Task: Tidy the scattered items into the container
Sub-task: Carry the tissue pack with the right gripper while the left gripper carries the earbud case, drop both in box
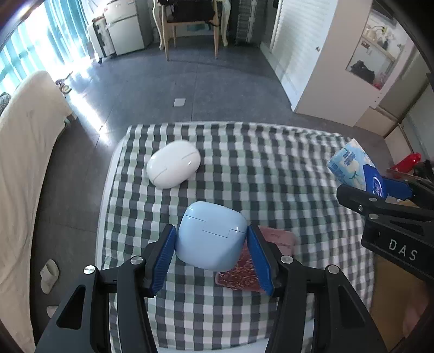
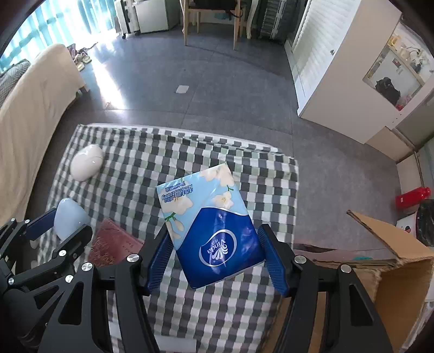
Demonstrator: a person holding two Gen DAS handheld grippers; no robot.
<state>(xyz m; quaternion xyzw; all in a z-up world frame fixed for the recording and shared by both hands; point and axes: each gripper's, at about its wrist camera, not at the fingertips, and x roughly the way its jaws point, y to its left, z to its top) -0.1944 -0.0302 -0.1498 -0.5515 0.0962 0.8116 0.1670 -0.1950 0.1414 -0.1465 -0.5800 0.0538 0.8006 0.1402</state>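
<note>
My left gripper point(image 1: 210, 239) is shut on a light blue rounded case point(image 1: 210, 235), held above the checkered tablecloth point(image 1: 271, 176). It also shows in the right wrist view point(image 2: 69, 218). My right gripper point(image 2: 217, 244) is shut on a blue and white Vinda tissue pack point(image 2: 208, 222), held above the cloth; the pack also shows in the left wrist view point(image 1: 352, 165). A white oval case point(image 1: 173, 168) lies on the cloth at the far left. A pink-red packet point(image 1: 244, 266) lies on the cloth under the blue case. An open cardboard box point(image 2: 393, 266) stands right of the table.
A beige sofa point(image 2: 29, 108) runs along the left. A red bottle point(image 2: 412, 197) stands on the floor beyond the box. A wooden chair point(image 1: 190, 24) and white cabinets point(image 2: 339, 68) stand far back across grey floor.
</note>
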